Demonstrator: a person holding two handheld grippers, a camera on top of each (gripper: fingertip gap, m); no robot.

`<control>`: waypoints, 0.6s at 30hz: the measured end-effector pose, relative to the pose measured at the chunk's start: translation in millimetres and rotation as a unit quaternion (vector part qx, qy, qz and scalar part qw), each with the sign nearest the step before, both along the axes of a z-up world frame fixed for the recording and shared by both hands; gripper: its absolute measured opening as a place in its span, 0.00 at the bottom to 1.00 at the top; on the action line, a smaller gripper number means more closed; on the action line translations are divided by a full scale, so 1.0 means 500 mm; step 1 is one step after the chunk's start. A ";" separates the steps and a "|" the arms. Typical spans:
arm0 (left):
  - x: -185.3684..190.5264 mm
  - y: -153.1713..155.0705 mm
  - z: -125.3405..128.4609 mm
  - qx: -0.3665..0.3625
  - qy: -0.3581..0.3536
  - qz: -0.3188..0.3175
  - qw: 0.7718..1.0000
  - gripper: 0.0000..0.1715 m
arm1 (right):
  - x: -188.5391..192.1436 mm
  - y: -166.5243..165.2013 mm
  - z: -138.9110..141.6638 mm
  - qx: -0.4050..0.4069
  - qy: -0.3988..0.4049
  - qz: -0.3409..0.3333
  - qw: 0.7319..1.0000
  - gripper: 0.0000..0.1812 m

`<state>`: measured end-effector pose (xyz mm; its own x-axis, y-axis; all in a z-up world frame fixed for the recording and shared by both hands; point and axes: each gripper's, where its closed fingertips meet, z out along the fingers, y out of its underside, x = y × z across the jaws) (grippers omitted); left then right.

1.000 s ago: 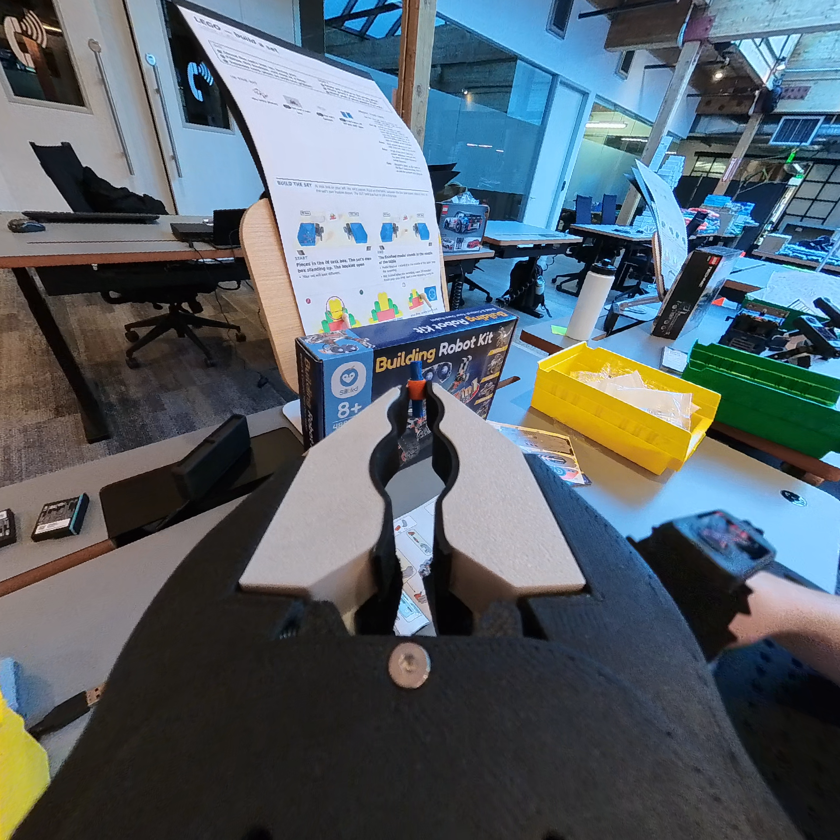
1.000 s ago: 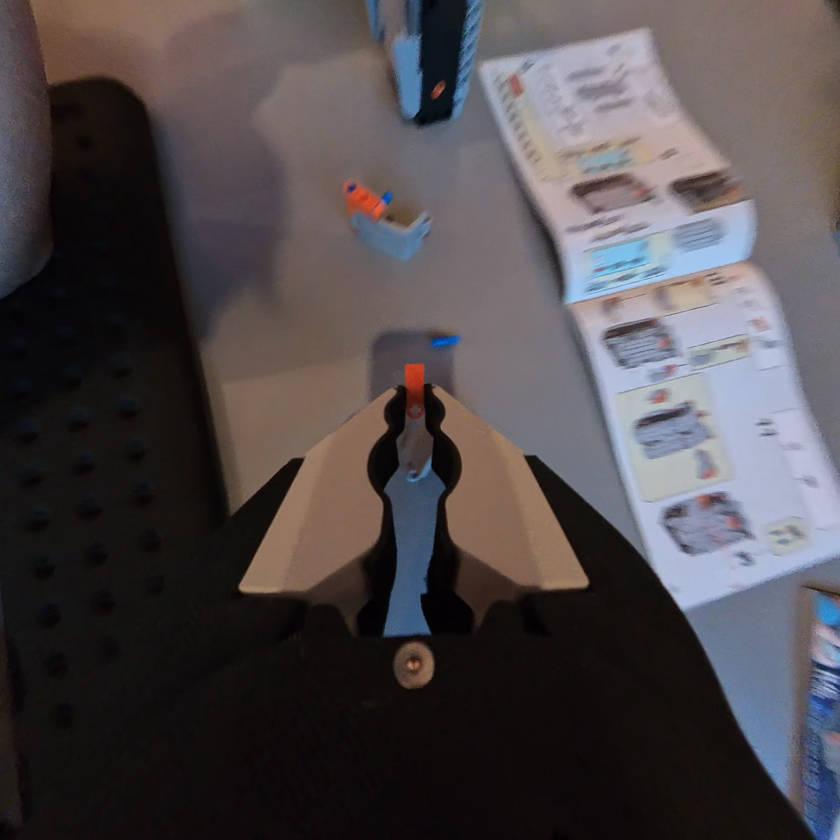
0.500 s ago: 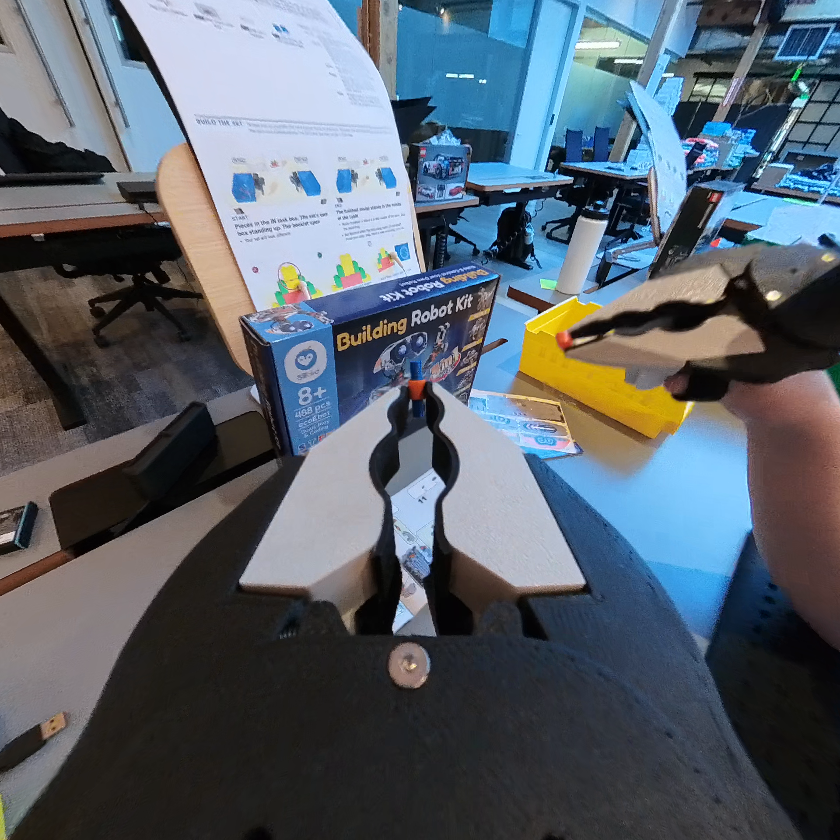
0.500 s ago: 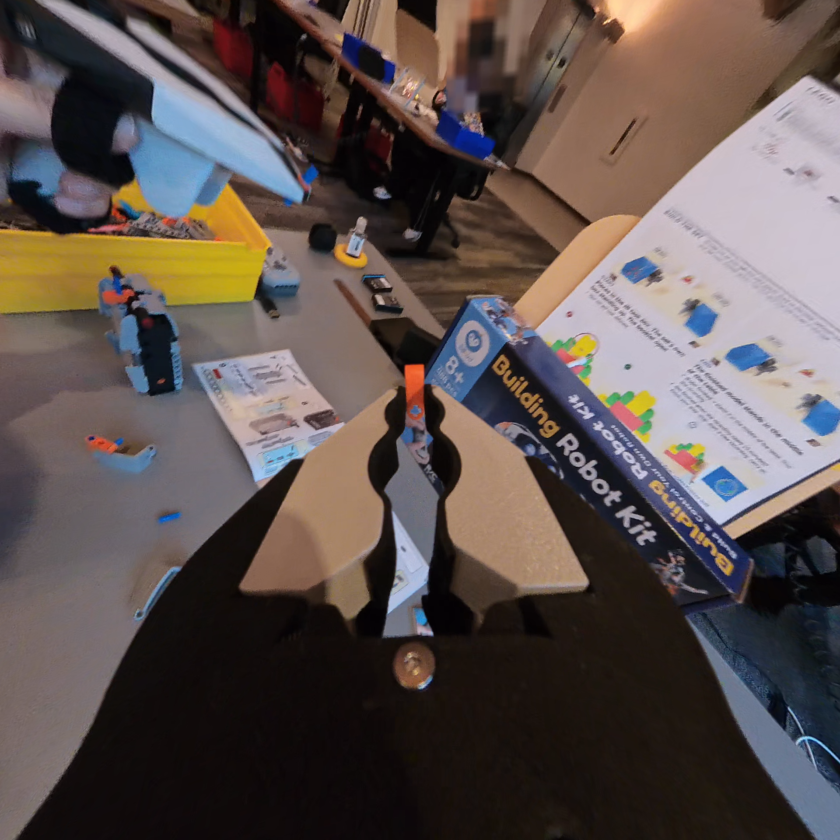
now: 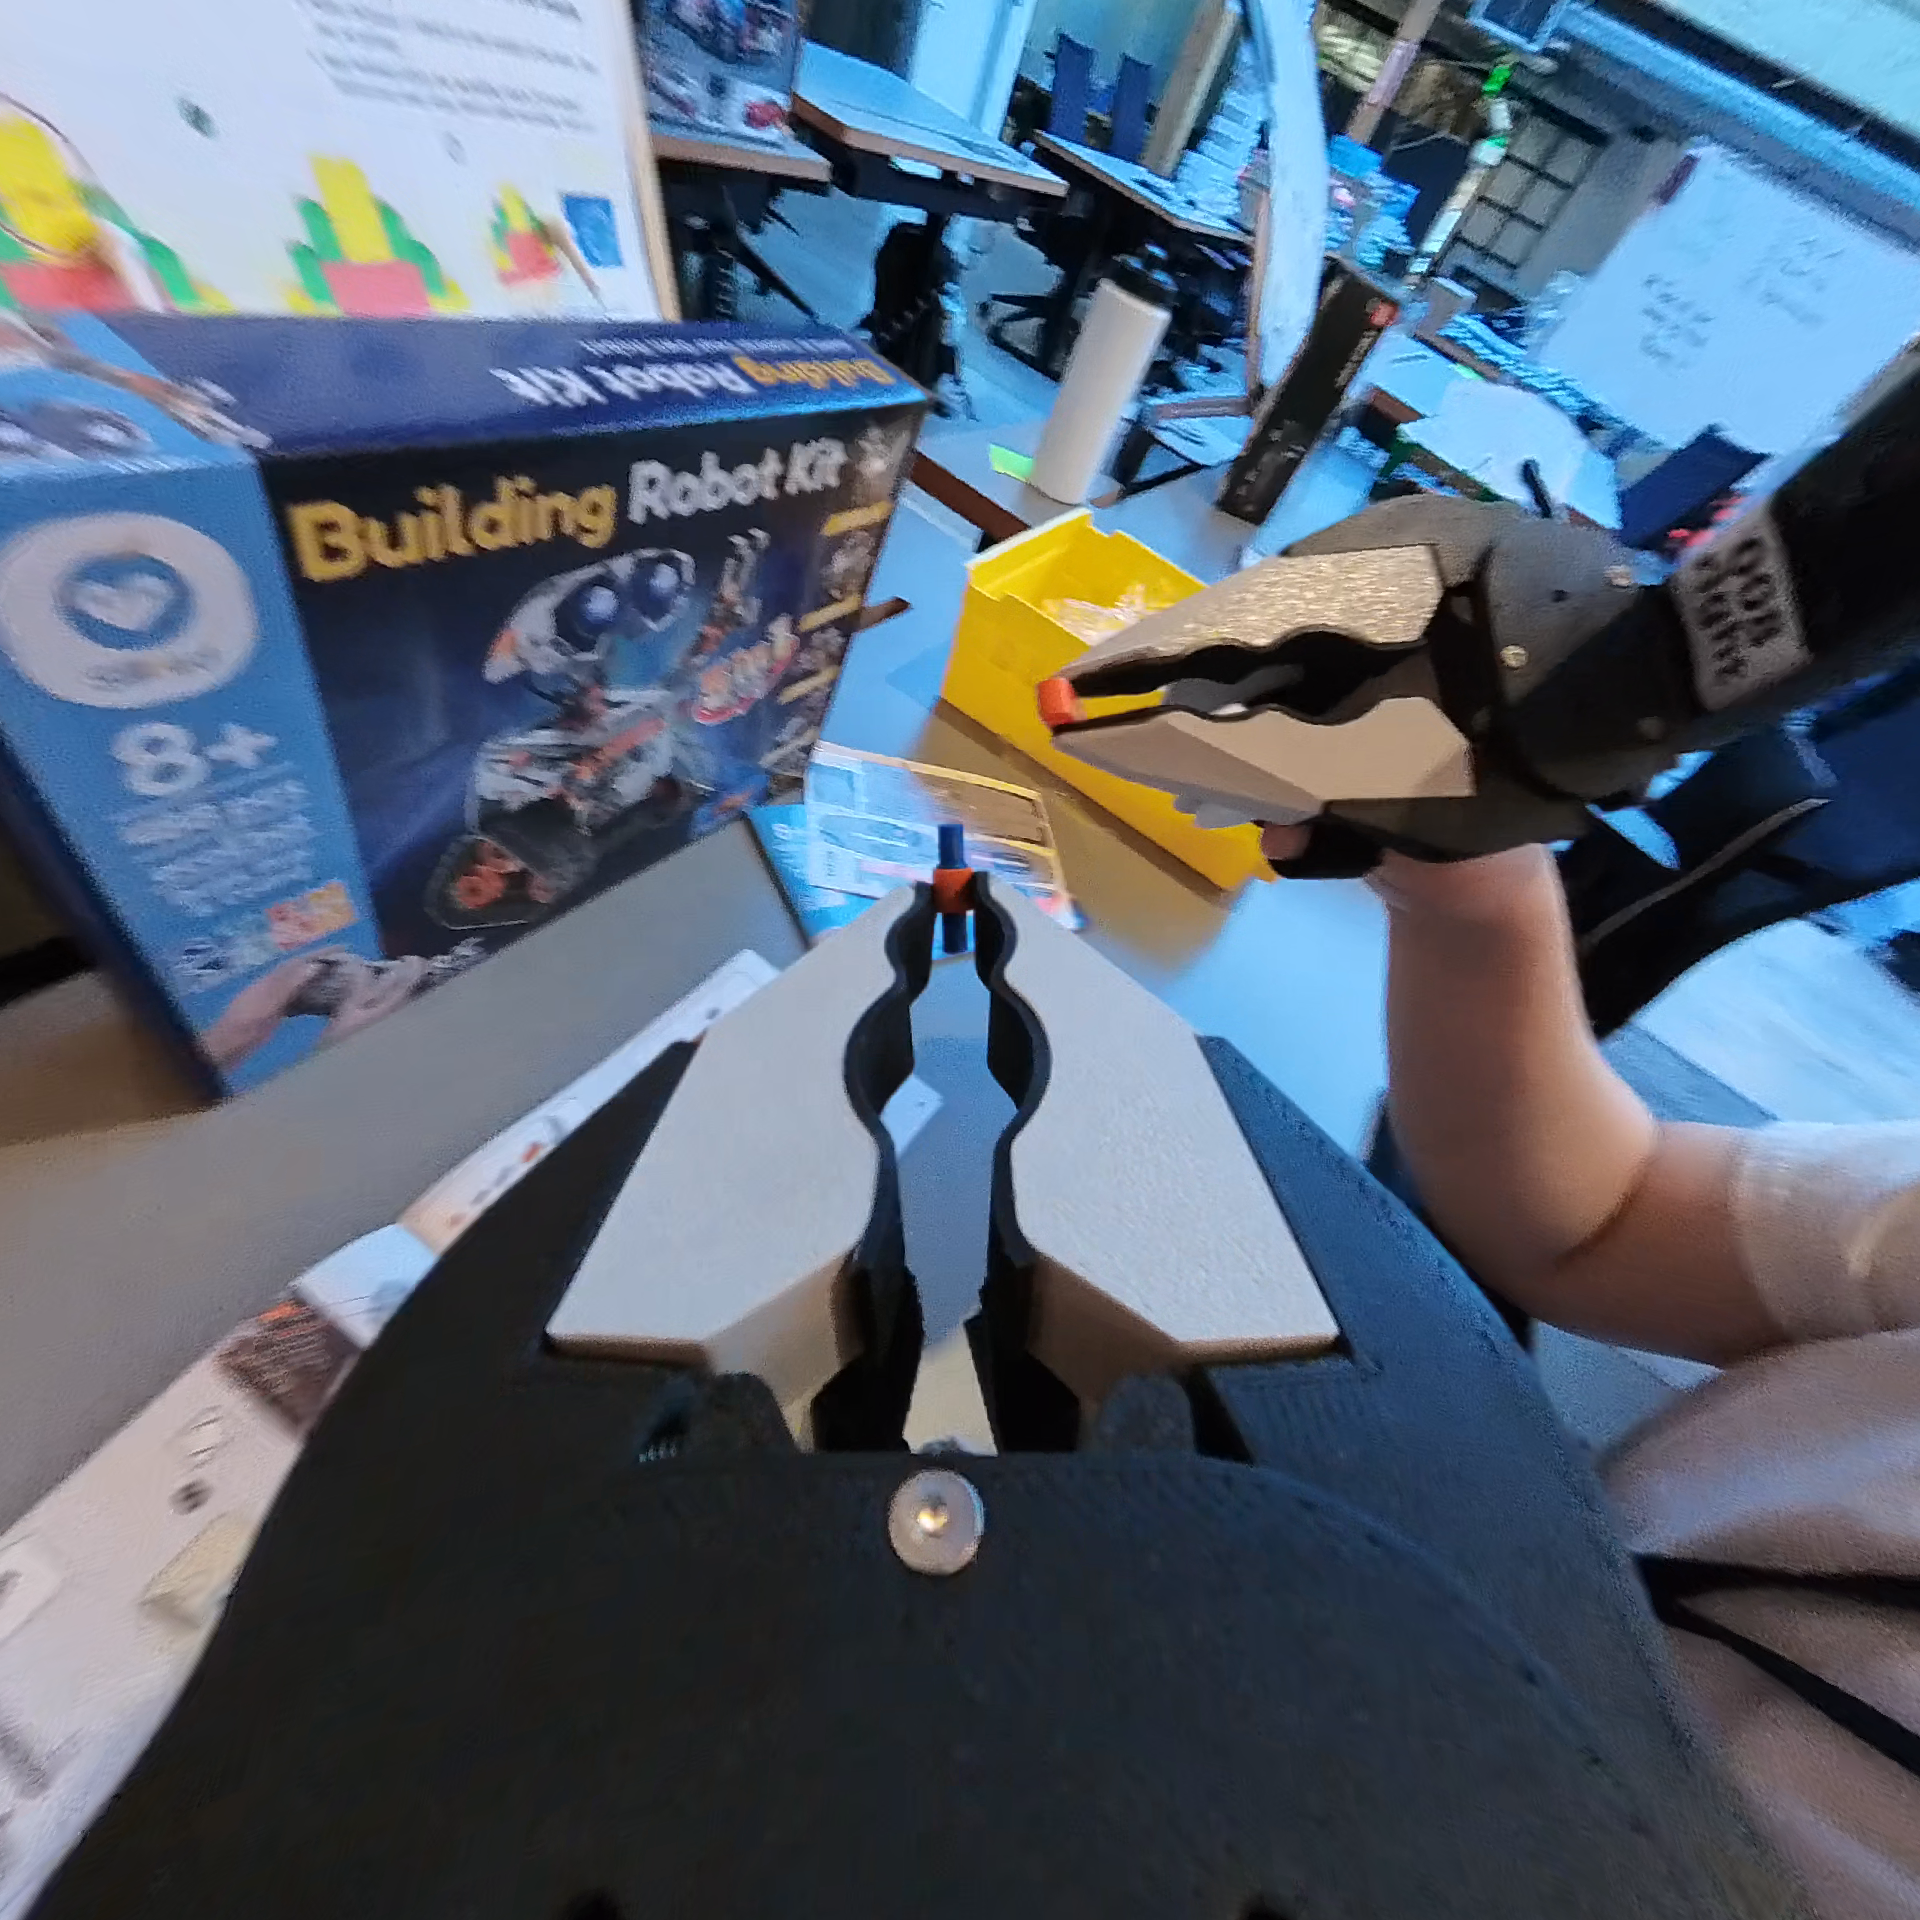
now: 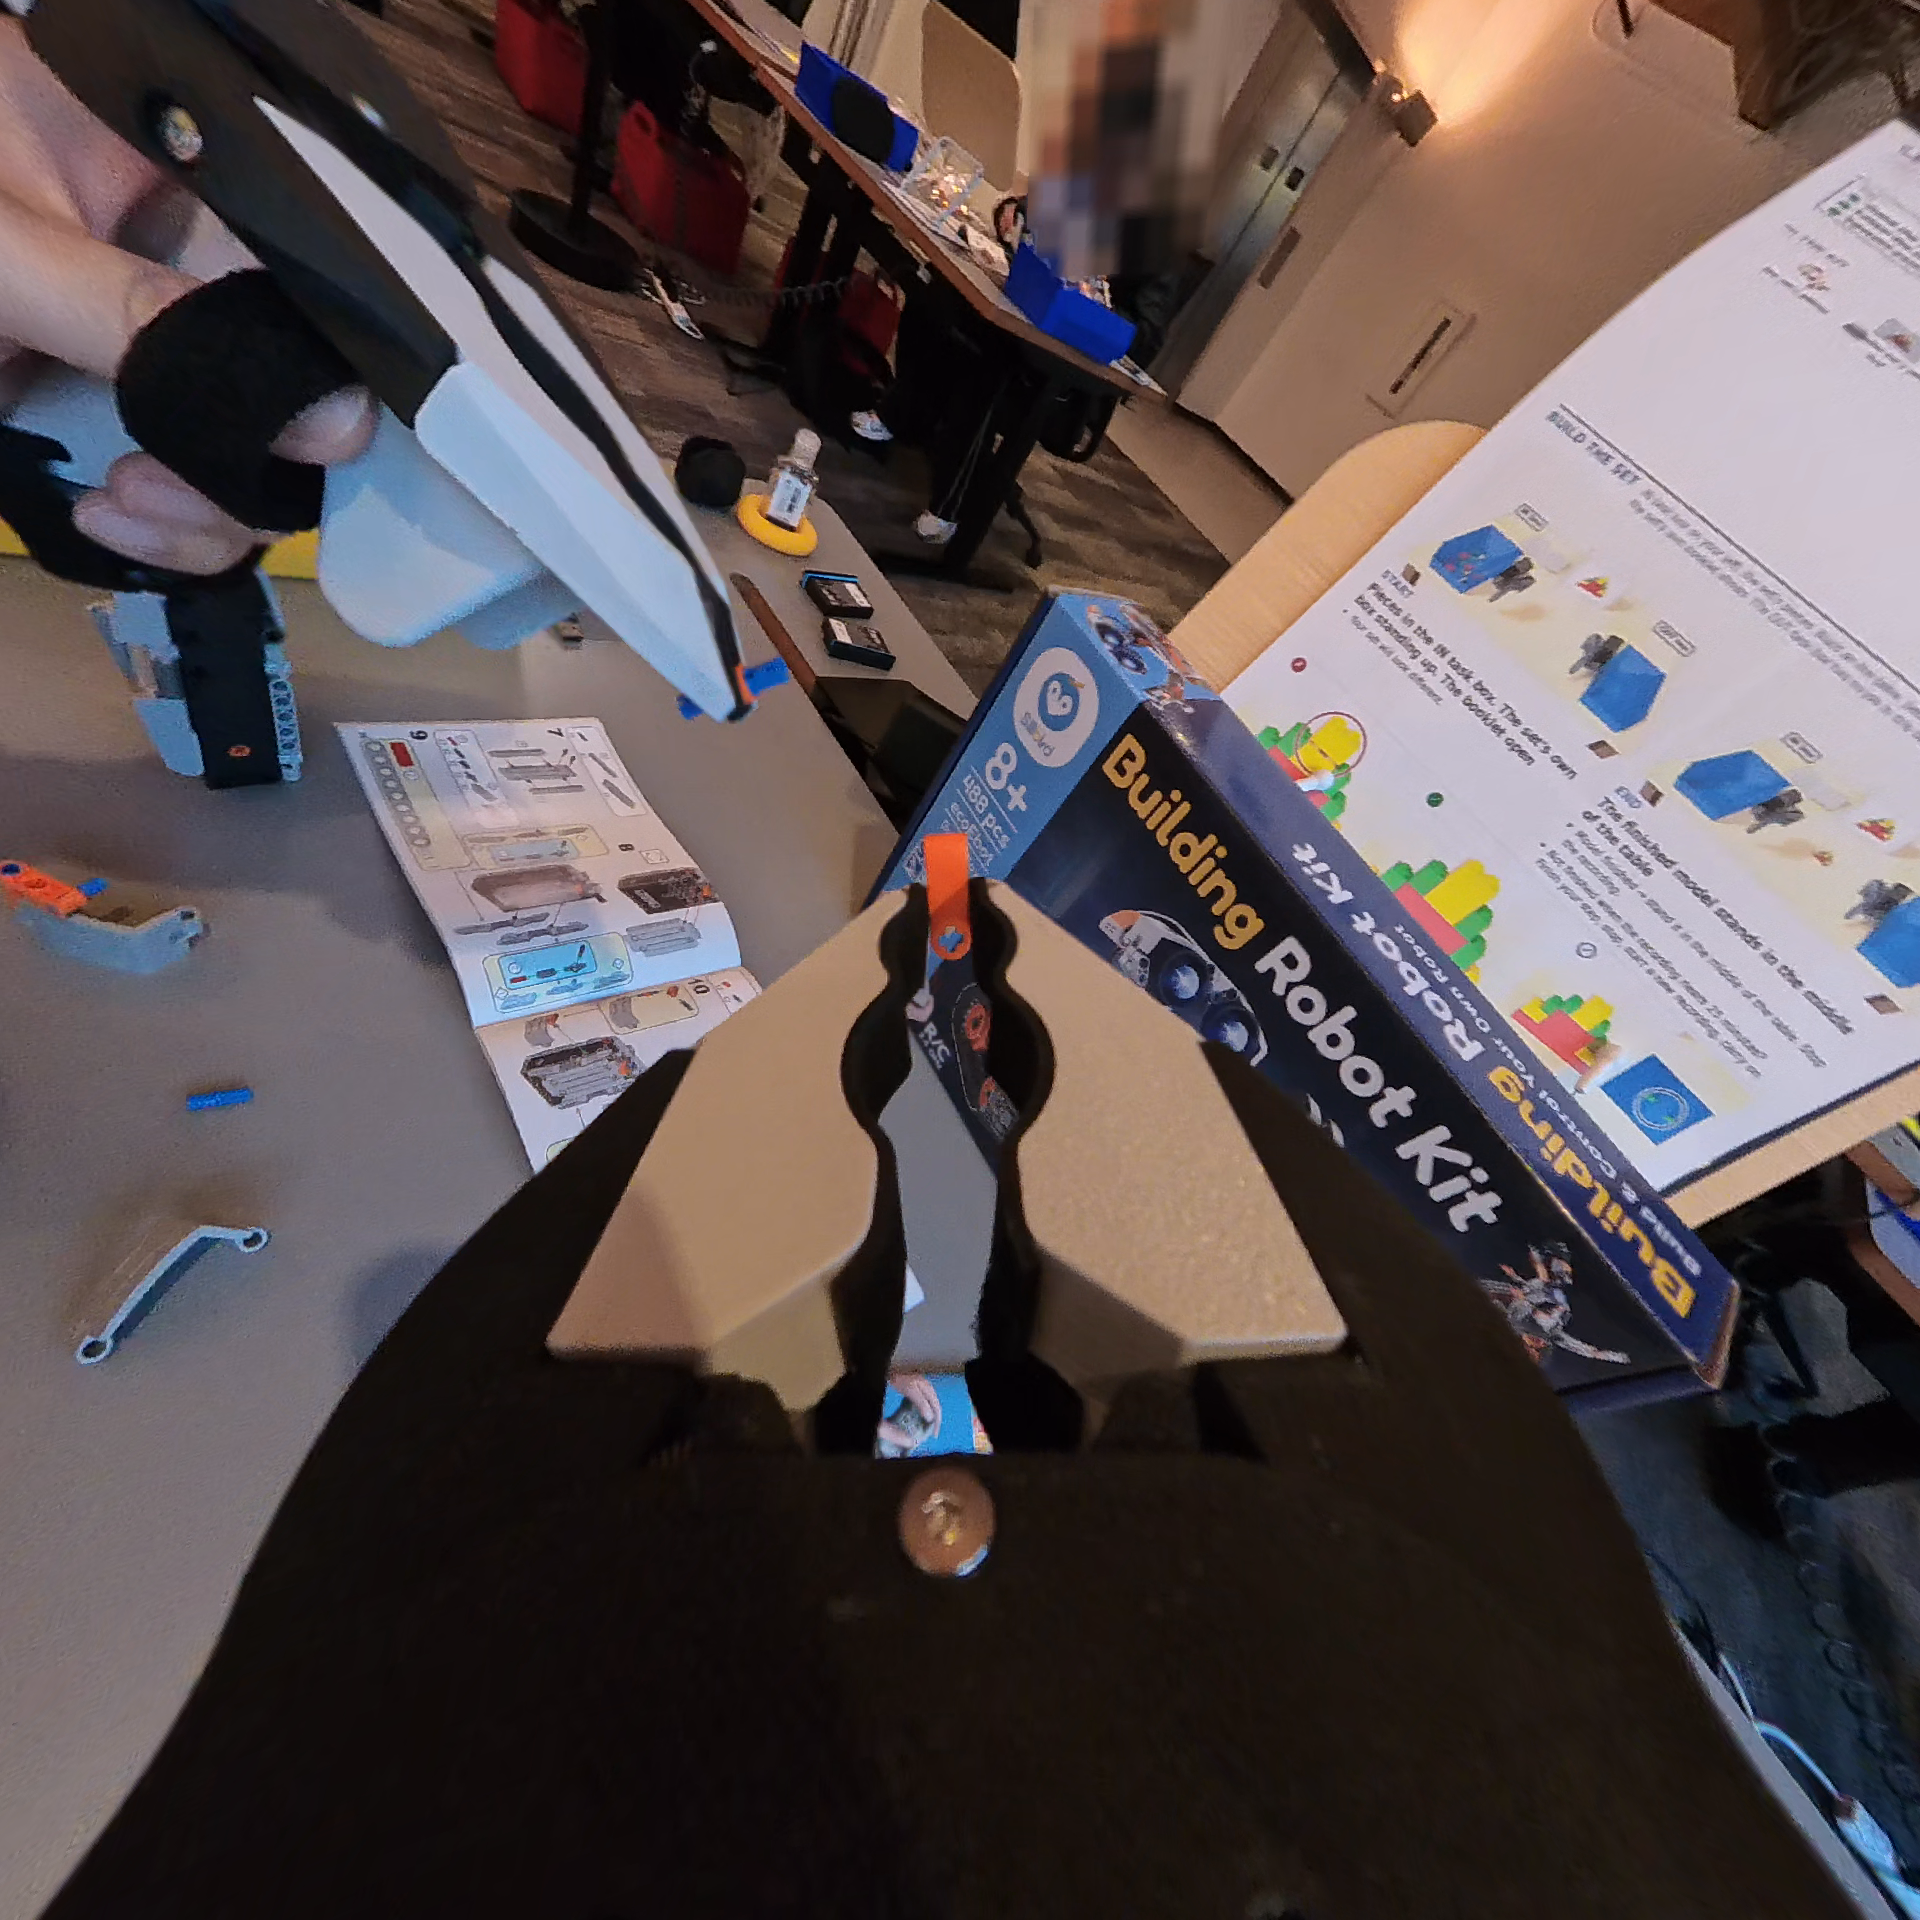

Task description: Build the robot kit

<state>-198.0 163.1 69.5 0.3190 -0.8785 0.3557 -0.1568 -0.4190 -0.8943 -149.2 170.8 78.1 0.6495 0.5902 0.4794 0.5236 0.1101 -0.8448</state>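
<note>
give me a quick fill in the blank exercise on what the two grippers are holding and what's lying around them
1. The left hand-held gripper pinches a small blue and ______ pin at its tips.
2. The right hand-held gripper is shut on a flat ______ piece.
3. The kit box stands in front of a propped-up instruction ______.
4. The open booklet lies flat on the ______.

Missing words: orange; orange; sheet; table
</note>
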 end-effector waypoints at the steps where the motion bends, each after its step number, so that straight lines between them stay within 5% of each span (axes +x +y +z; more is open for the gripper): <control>1: 0.008 -0.008 -0.002 -0.015 -0.011 -0.018 1.000 0.03 | 0.001 0.001 -0.001 0.004 0.003 0.003 1.000 0.04; 9: 0.045 -0.082 0.022 -0.102 -0.078 -0.135 0.982 0.03 | -0.028 -0.046 0.033 0.053 -0.013 0.065 0.996 0.04; 18: 0.045 -0.101 0.041 -0.119 -0.099 -0.152 0.976 0.03 | -0.045 -0.075 0.048 0.079 -0.043 0.078 0.993 0.04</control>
